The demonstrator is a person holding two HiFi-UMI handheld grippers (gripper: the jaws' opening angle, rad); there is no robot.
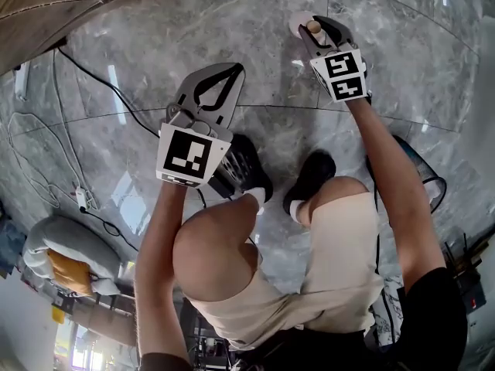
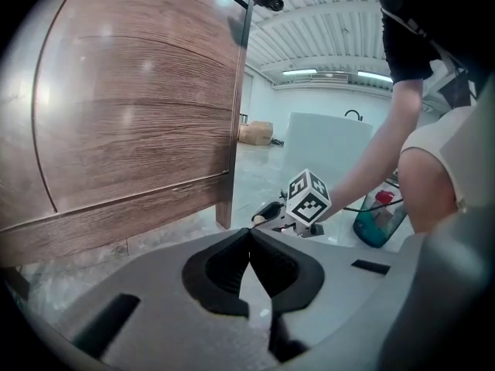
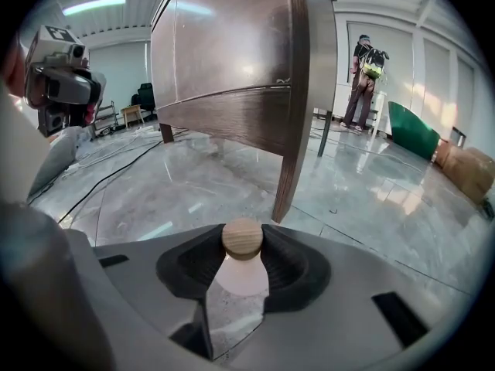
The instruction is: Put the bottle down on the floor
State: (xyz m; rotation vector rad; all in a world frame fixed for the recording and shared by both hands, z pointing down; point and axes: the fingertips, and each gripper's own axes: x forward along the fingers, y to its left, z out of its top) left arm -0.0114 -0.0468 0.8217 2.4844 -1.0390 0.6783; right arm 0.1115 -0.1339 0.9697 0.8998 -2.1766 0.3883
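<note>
A frosted white bottle [image 3: 244, 275] with a round wooden stopper [image 3: 242, 239] hangs between the jaws of my right gripper [image 3: 242, 247], which is shut on its neck. In the head view the right gripper [image 1: 315, 31] is stretched out over the grey marble floor [image 1: 155, 45], with the stopper [image 1: 313, 26] showing at its tip. Whether the bottle's base touches the floor is hidden. My left gripper [image 1: 233, 71] hovers lower and to the left, its jaws shut [image 2: 249, 234] with nothing between them. The left gripper view also catches the right gripper's marker cube [image 2: 308, 198].
A wooden cabinet [image 3: 232, 60] on a slanted leg [image 3: 292, 161] stands just beyond the bottle. Cables [image 1: 85, 91] and a power strip [image 1: 80, 199] lie on the floor at the left. A teal bag [image 2: 377, 221] sits to my right. My shoes [image 1: 249, 168] are below the grippers.
</note>
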